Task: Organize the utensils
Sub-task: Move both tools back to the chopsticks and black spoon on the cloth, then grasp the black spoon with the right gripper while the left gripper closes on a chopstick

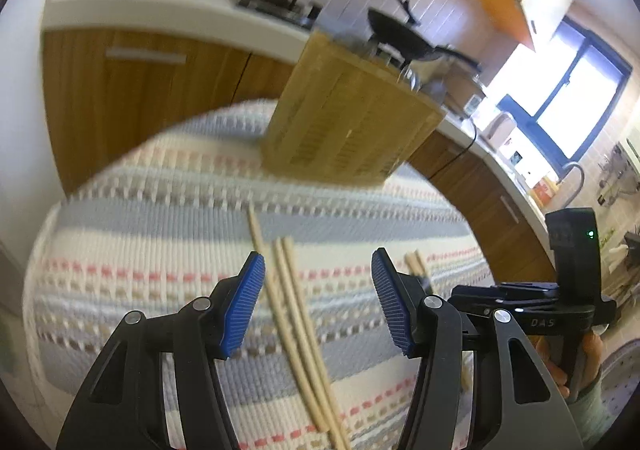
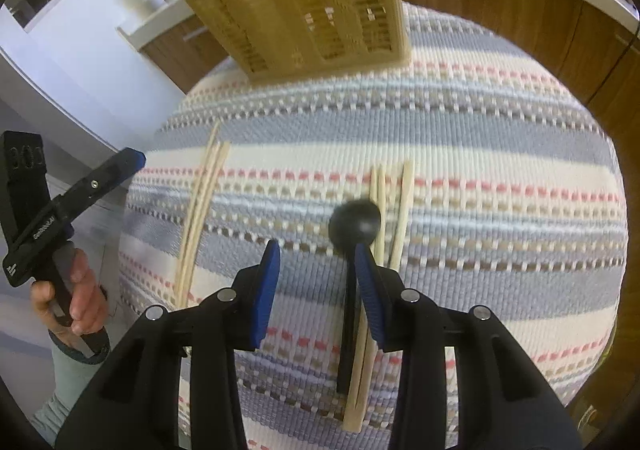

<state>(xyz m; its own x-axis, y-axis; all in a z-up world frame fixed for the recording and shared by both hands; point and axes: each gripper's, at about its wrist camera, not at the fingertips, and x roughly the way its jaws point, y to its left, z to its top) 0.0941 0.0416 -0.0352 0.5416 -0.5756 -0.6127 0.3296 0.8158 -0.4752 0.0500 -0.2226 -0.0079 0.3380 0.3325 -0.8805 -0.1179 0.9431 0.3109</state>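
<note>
Kitchen cabinets with wood fronts and a white counter ring the round table, whose striped woven cloth [image 2: 460,121] we work over. At its far edge stands a slotted bamboo utensil holder [image 2: 304,5].

Our left gripper [image 1: 318,304] hangs with its jaws apart over a bundle of pale chopsticks [image 1: 296,326] lying on the cloth, which run between the blue pads without touching them.

Our right gripper [image 2: 316,290] also has its jaws apart, nothing pinched. A black ladle [image 2: 354,226] lies on the cloth with its handle just beside the right-hand pad; we cannot tell if they touch. A second group of chopsticks [image 2: 402,205] lies alongside it, well apart from the first bundle
</note>
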